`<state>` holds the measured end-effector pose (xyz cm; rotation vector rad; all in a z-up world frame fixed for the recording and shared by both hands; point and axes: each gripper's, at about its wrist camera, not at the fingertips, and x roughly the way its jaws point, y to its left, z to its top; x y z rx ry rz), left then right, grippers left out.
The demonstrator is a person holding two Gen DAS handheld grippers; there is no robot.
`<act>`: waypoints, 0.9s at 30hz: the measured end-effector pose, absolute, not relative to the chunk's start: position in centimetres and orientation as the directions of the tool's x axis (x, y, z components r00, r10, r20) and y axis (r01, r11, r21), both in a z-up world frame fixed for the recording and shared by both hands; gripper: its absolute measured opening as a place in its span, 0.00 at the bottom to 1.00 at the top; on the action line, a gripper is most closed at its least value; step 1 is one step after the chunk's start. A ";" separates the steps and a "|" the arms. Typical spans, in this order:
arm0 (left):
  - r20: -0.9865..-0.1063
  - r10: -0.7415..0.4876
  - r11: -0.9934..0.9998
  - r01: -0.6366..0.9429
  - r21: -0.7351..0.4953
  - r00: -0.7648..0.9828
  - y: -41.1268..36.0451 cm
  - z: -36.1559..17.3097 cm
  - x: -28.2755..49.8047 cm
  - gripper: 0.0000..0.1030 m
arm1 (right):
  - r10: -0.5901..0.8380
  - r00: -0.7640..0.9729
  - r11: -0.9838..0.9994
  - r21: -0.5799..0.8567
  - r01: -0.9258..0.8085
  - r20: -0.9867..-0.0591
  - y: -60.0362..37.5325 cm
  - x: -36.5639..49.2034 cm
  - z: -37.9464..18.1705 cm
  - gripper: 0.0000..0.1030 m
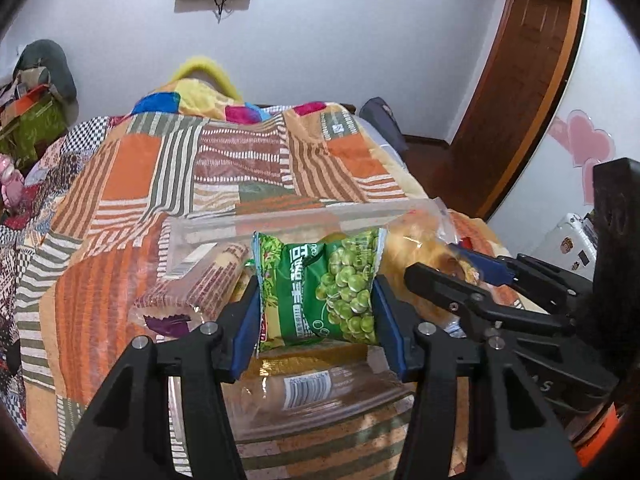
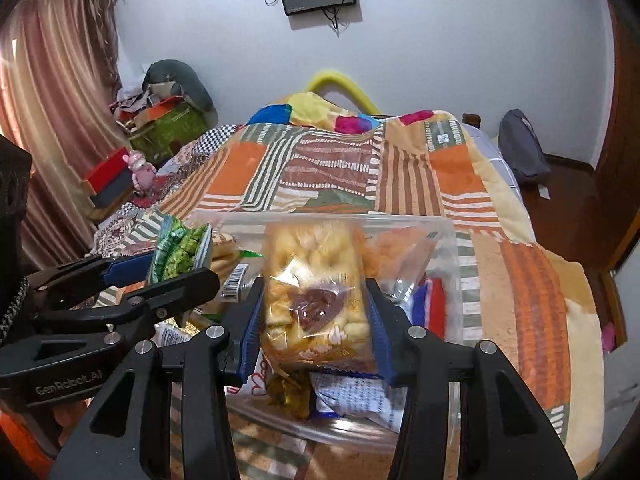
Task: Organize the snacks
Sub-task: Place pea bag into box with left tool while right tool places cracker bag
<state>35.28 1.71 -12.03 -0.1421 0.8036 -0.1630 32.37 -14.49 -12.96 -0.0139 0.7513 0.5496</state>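
My left gripper [image 1: 316,292] is shut on a green bag of peas [image 1: 320,288] and holds it over a clear plastic bin [image 1: 240,224] on the bed. It also shows in the right wrist view [image 2: 176,258]. My right gripper [image 2: 316,304] is shut on a clear bag of yellow puffed snacks [image 2: 316,280] above the same bin [image 2: 452,280]. The right gripper shows in the left wrist view [image 1: 460,264] beside the pea bag. Other snack packets [image 2: 352,396] lie in the bin under both bags.
The bin sits on a patchwork quilt [image 1: 240,168] covering the bed. A purple-ended packet [image 1: 176,308] lies on the quilt left of the bin. Clutter and boxes [image 2: 160,120] stand at the far left; a wooden door [image 1: 532,80] is at the right.
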 end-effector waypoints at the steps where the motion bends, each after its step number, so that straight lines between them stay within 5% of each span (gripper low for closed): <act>1: -0.704 -0.205 0.976 0.088 -0.199 0.680 1.9 -12.1 35.3 0.53 | 0.470 0.599 0.860 0.181 -0.478 -0.648 -14.6 32.2 -12.8 0.43; 9: -0.658 -0.196 0.978 0.099 -0.181 0.727 1.9 -9.9 32.5 0.53 | 0.485 0.648 0.854 0.158 -0.496 -0.587 -16.1 29.7 -9.6 0.43; 23: -0.367 -0.098 0.994 0.072 -0.085 0.925 1.9 0.9 20.1 0.59 | 0.546 0.773 0.835 0.130 -0.535 -0.324 -19.9 19.5 -1.0 0.46; 27: -0.389 -0.102 0.994 0.074 -0.086 0.916 1.7 0.7 20.1 0.59 | 0.545 0.775 0.836 0.137 -0.531 -0.320 -19.9 19.0 -1.1 0.46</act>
